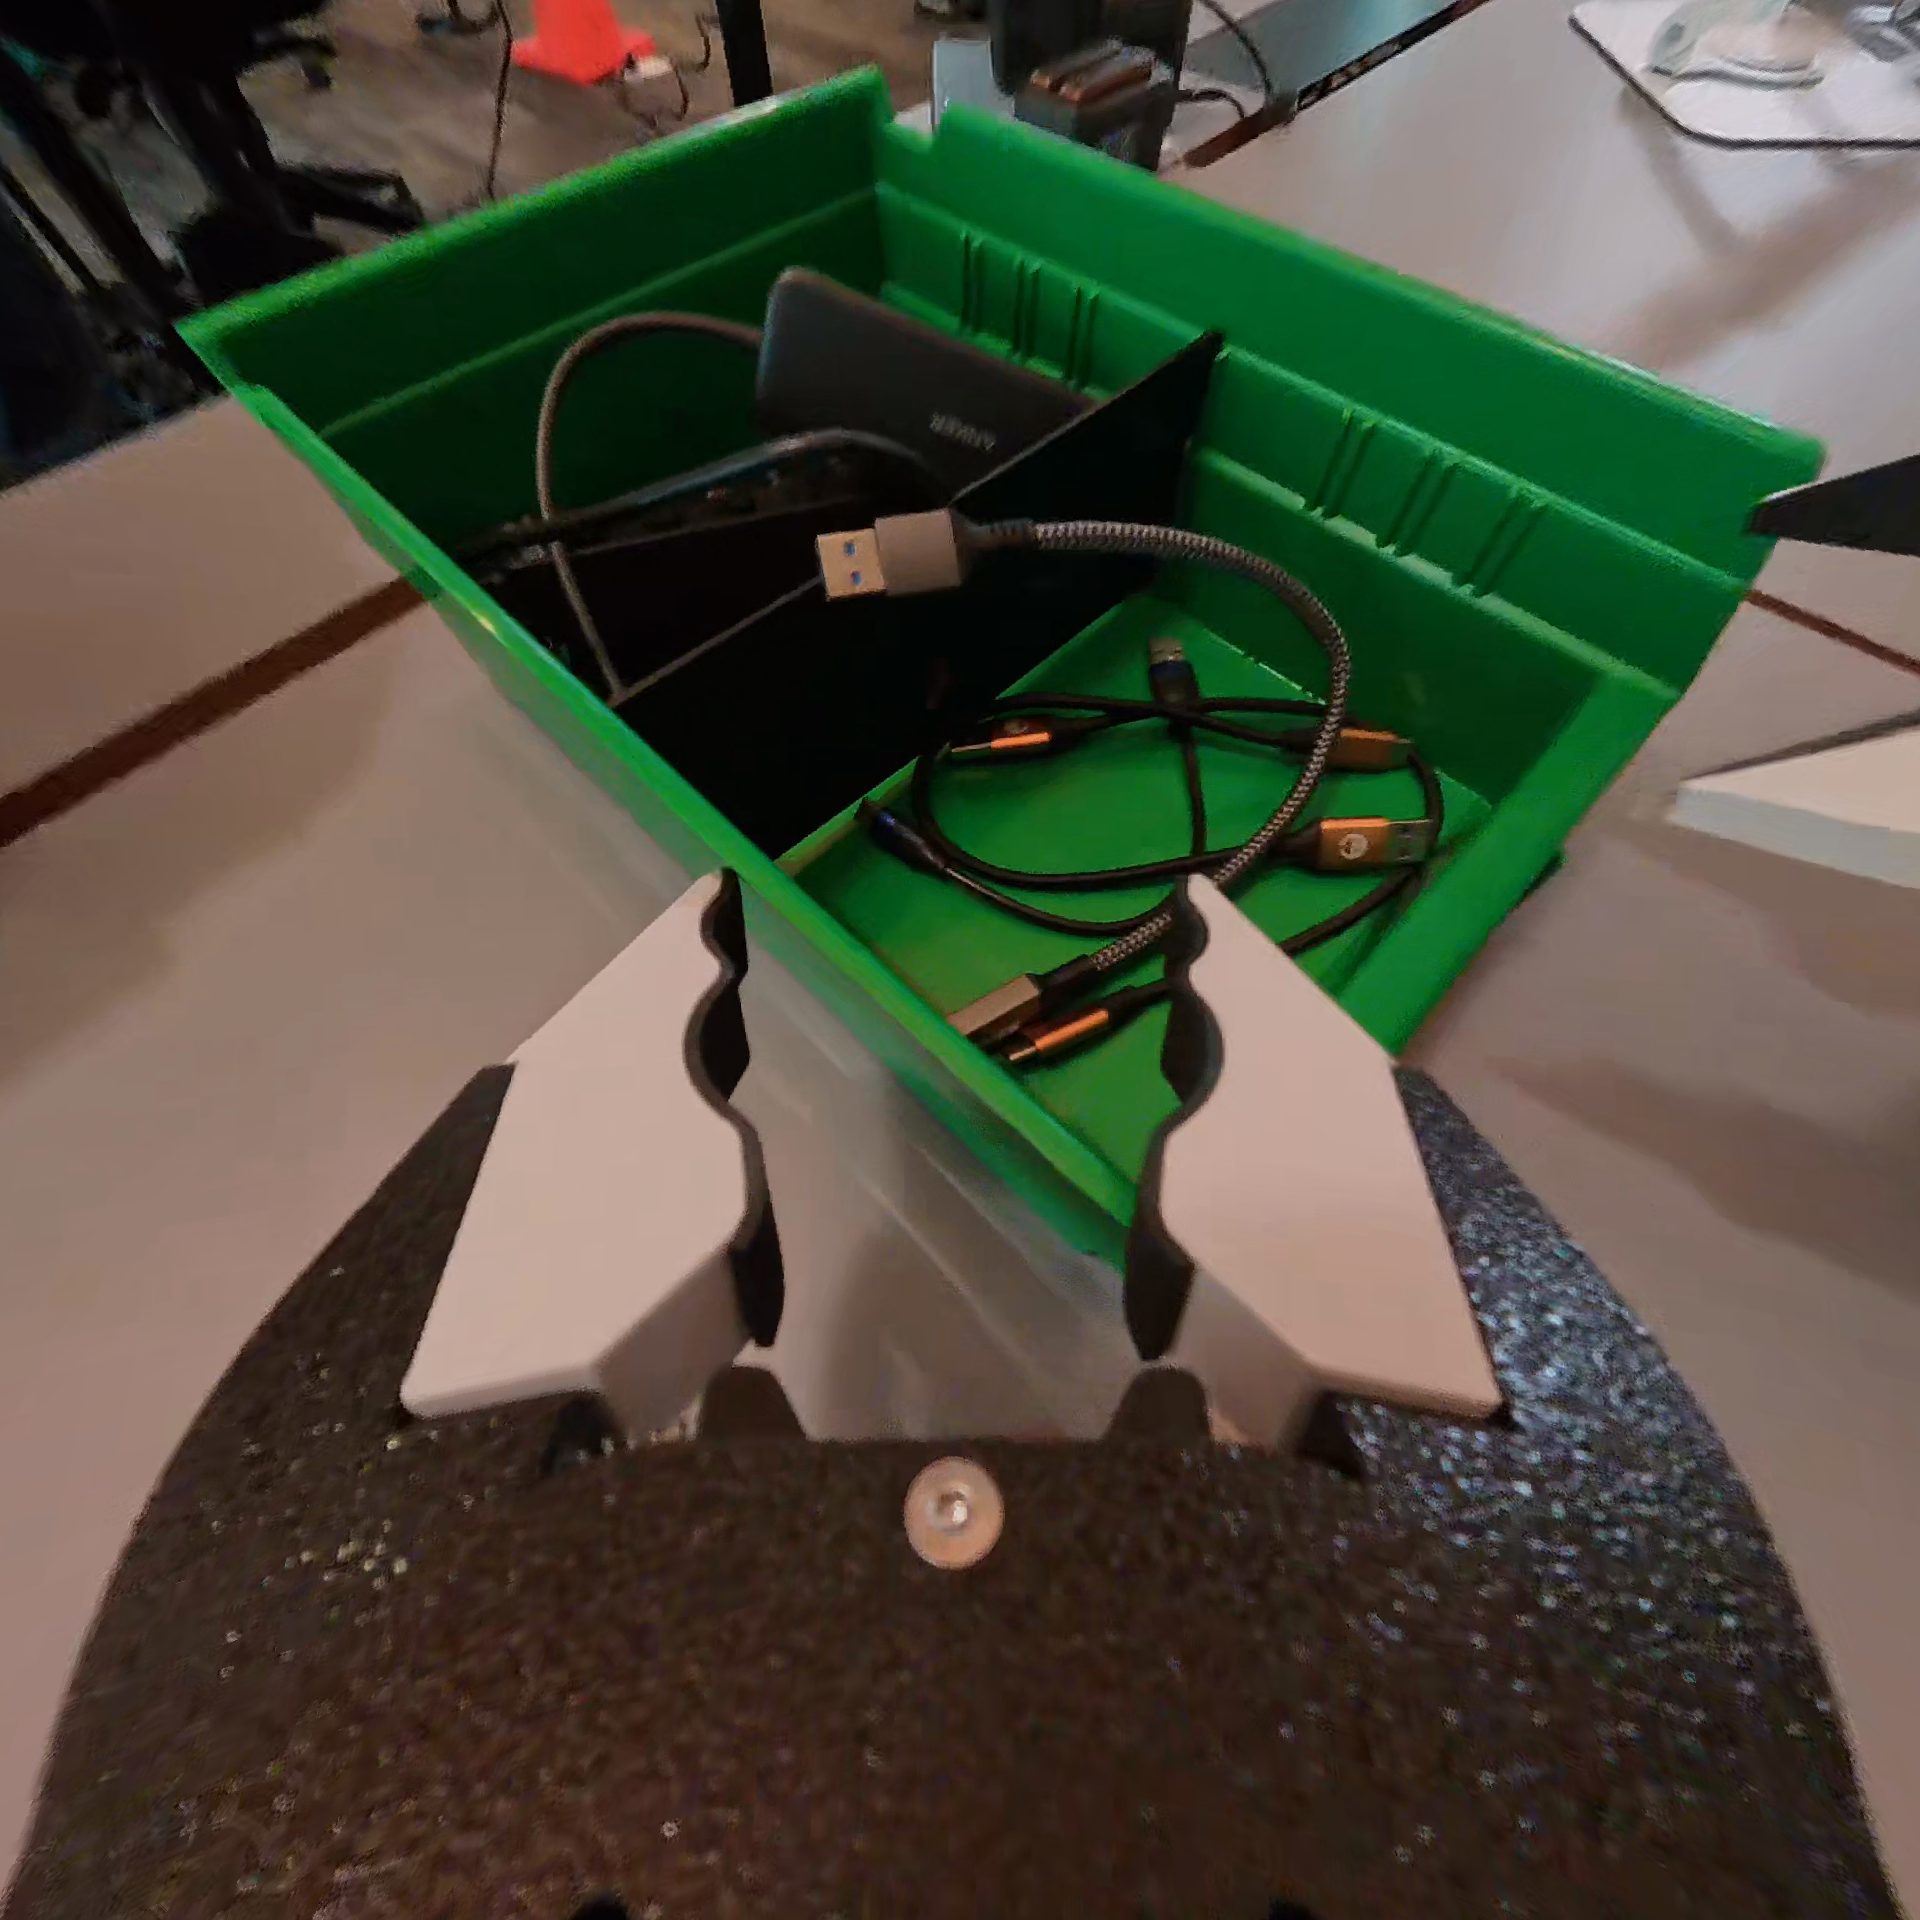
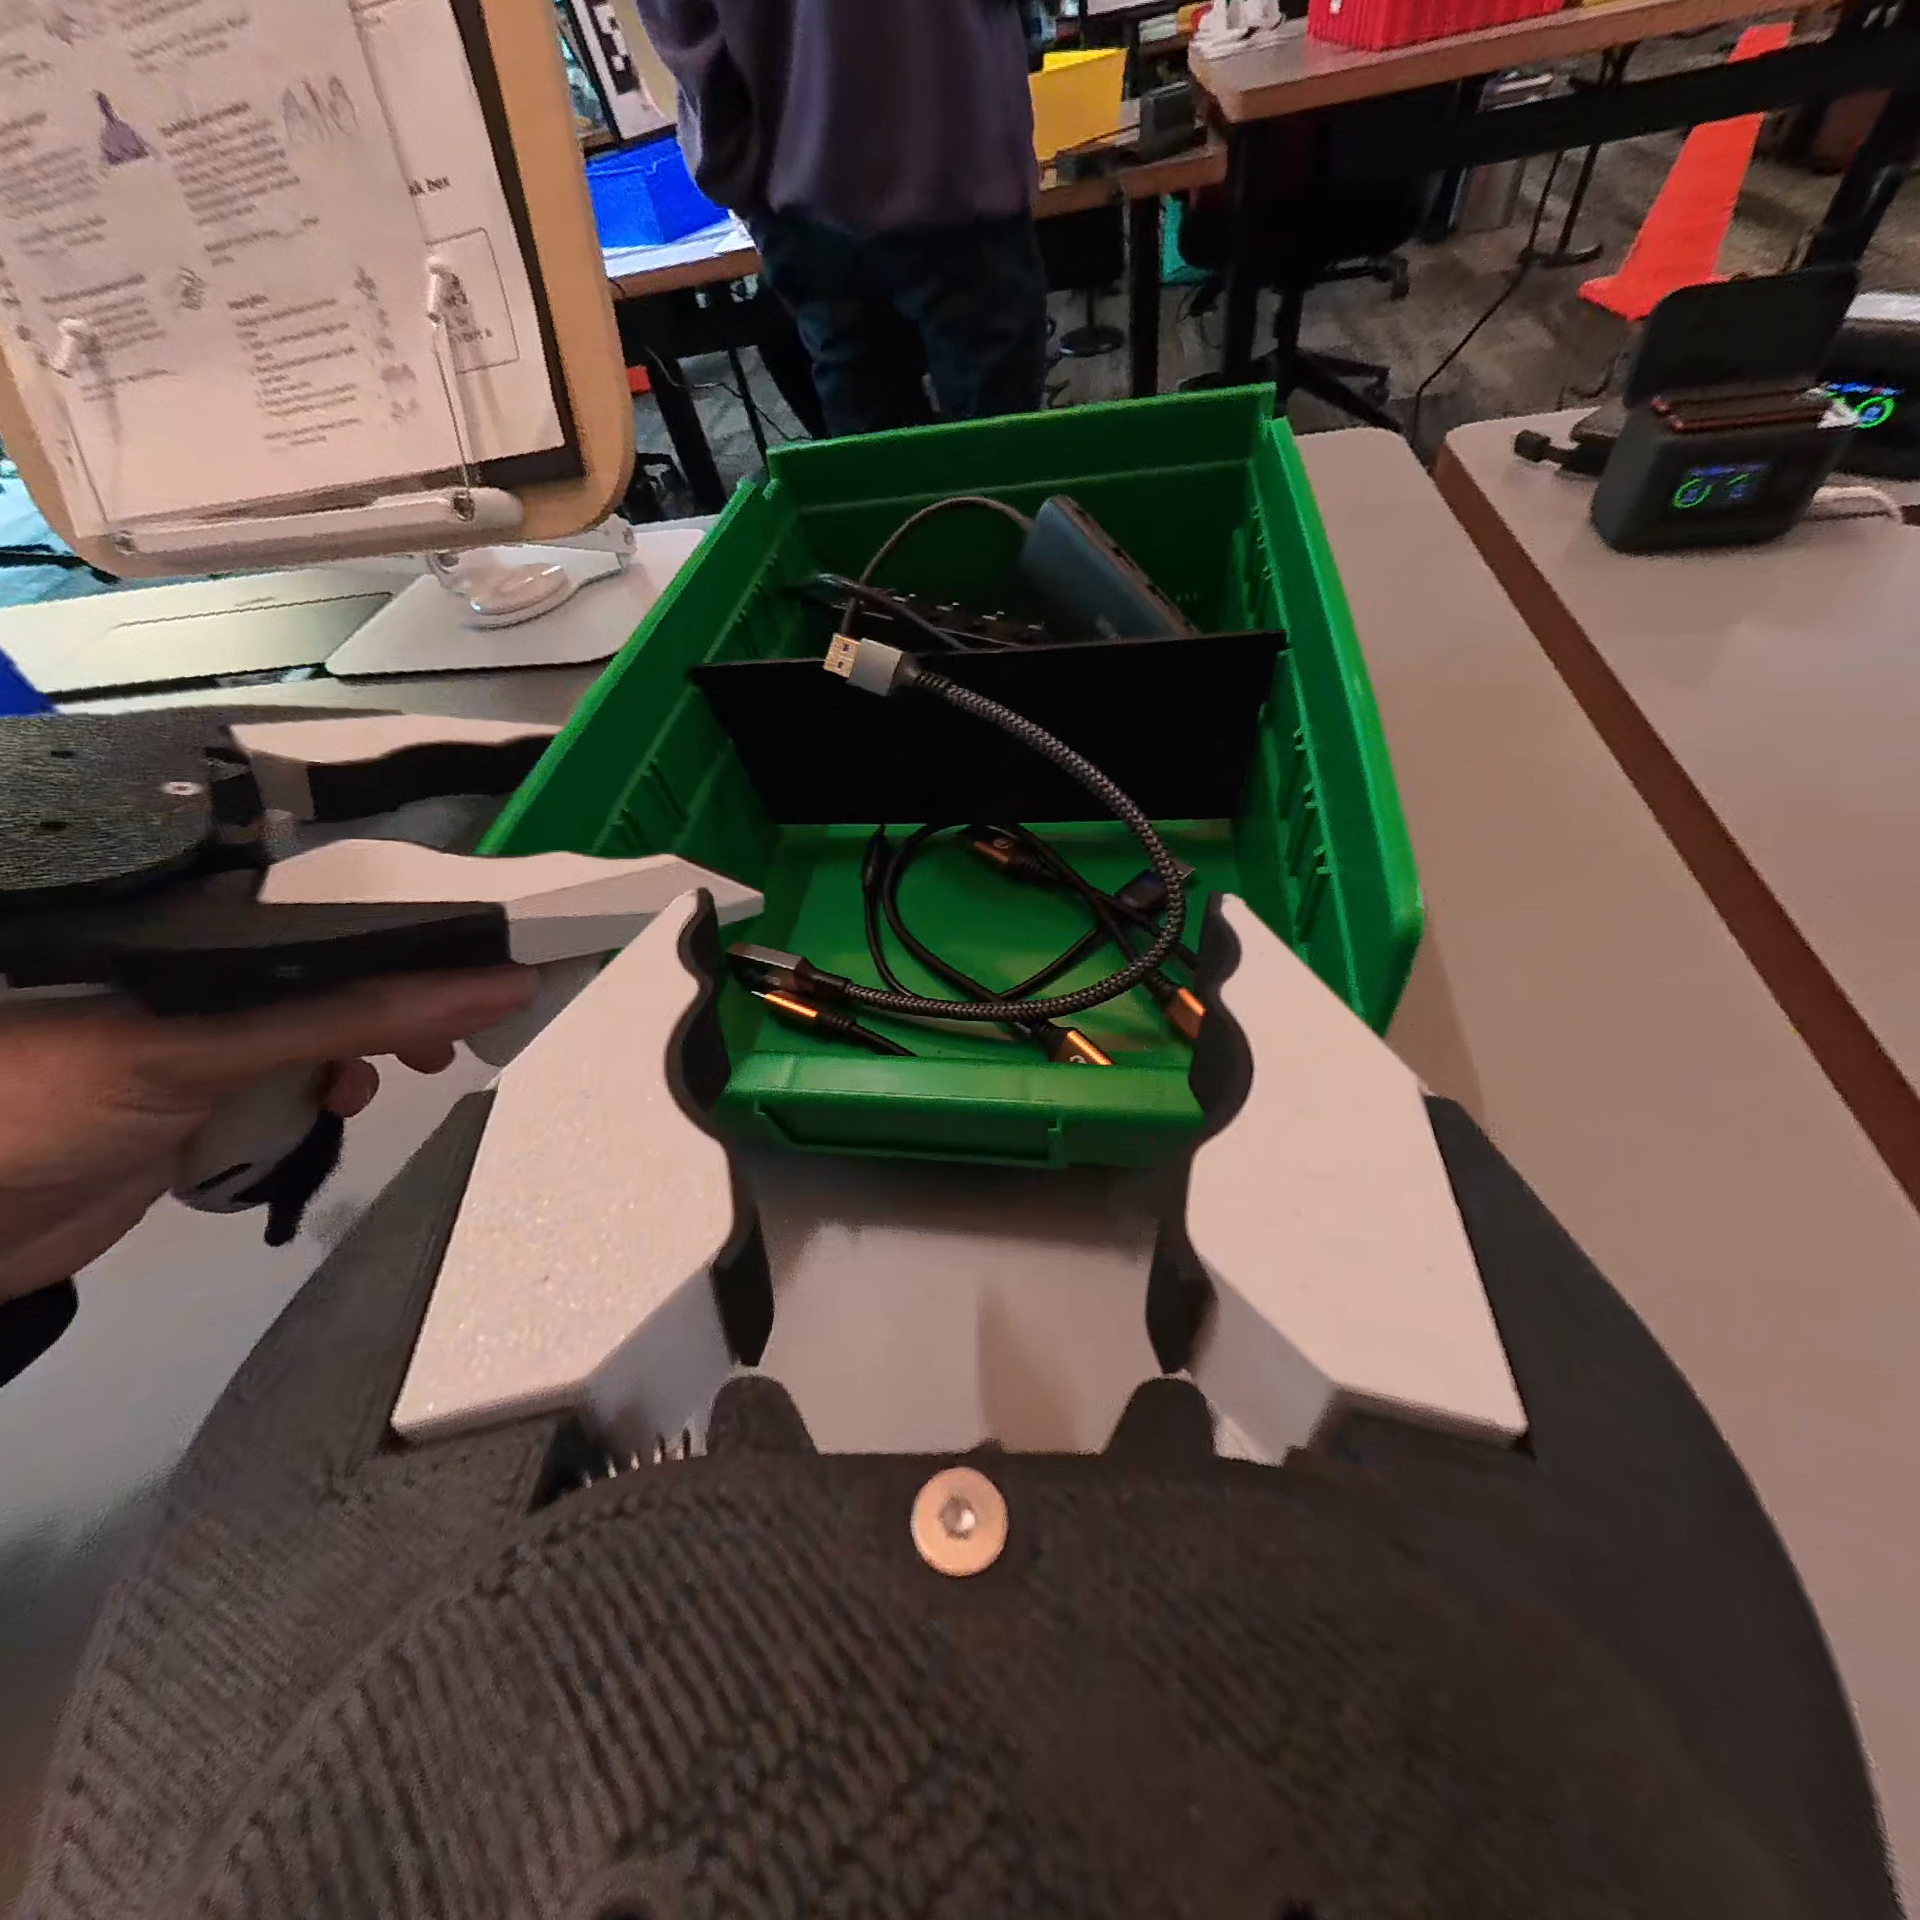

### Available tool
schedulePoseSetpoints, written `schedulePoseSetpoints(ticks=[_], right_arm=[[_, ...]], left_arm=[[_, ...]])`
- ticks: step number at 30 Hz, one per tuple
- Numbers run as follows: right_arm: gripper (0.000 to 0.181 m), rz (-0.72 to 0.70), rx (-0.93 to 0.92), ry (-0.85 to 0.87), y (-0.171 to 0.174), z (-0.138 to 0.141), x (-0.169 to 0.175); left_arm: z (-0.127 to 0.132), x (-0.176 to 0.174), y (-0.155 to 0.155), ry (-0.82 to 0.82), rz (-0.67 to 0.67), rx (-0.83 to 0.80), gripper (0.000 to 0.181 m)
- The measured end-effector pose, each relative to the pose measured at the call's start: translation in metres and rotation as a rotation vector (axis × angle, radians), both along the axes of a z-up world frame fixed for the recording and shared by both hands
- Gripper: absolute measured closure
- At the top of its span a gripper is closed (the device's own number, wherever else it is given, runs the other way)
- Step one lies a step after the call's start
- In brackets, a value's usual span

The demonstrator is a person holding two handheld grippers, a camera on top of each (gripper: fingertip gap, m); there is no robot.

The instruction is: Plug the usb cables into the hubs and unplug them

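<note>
A green plastic bin (image 2: 1340, 790) stands on the pale counter (image 2: 1558, 935), filling the centre of both views. A black divider (image 2: 987, 727) splits it into two compartments. In the far compartment, toward the top of the frame, a dark slate USB hub (image 2: 1091, 577) leans against the bin wall beside a black hub (image 1: 727, 499) with its own thin lead. In the near compartment lies a tangle of black USB cables (image 2: 935, 914) with orange-trimmed plugs. A grey braided USB cable (image 2: 1081, 790) rises from that tangle and arches over the divider, its silver plug (image 2: 868, 662) poised in the air above the hubs.

The left gripper (image 1: 956, 904) hovers at the bin's near corner, fingers (image 1: 613, 1143) apart and holding nothing. The right gripper (image 2: 966, 914) sits before the bin's front wall, fingers likewise spread and empty.
</note>
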State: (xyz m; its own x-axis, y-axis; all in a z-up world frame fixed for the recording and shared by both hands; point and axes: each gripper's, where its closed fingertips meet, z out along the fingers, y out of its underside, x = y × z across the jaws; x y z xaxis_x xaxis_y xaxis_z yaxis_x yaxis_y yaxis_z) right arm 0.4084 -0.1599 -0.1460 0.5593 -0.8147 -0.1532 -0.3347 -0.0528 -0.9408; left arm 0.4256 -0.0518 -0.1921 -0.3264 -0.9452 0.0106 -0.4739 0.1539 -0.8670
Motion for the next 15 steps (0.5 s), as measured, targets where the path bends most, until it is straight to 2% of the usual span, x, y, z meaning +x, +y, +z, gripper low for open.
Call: schedulePoseSetpoints(ticks=[2, 9, 12, 15], right_arm=[[0.092, 0.01, 0.004, -0.002, 0.0, 0.003, -0.001], [0.092, 0.022, 0.02, -0.035, 0.0, 0.018, -0.005], [0.093, 0.036, 0.027, -0.06, 0.003, 0.028, -0.011], [0.093, 0.062, 0.034, -0.094, 0.011, 0.041, -0.019]], left_arm=[[-0.003, 0.002, 0.001, 0.01, 0.016, -0.049, 0.104], [-0.002, -0.001, 0.054, 0.016, 0.142, -0.08, 0.152], [-0.002, -0.016, 0.086, 0.015, 0.181, -0.07, 0.174], [-0.001, -0.042, 0.109, 0.021, 0.157, -0.121, 0.178]])
